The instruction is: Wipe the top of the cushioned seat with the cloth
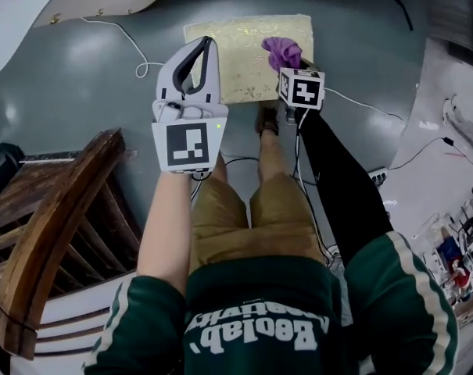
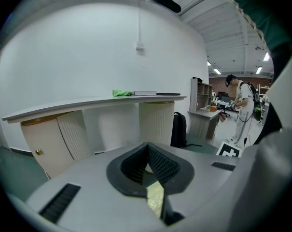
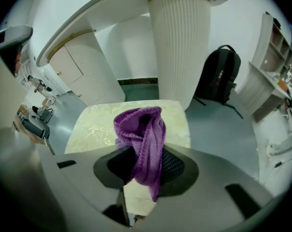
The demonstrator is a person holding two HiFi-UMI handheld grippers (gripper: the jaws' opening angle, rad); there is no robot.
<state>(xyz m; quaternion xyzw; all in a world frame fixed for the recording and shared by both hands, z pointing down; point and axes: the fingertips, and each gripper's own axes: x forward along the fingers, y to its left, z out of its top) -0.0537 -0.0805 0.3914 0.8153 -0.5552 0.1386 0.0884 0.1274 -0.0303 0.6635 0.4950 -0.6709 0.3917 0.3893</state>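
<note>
The cushioned seat [image 1: 236, 53] is a pale yellow patterned square on the grey floor in front of my feet. A purple knitted cloth [image 1: 281, 51] hangs bunched above its right part, and my right gripper [image 1: 289, 62] is shut on it. In the right gripper view the cloth [image 3: 142, 134] droops between the jaws over the seat [image 3: 97, 124]. My left gripper [image 1: 205, 47] is held up over the seat's left side, jaws together with nothing in them. In the left gripper view its pads [image 2: 158, 161] meet in a V, and a sliver of seat [image 2: 155, 197] shows below.
A wooden chair [image 1: 56, 217] stands at my lower left. Cables [image 1: 123, 37] and a power strip [image 1: 377, 176] lie on the floor around the seat. Beyond the seat are a ribbed white pillar [image 3: 179, 47] and a black backpack [image 3: 220, 76]. A person [image 2: 242, 110] stands far off.
</note>
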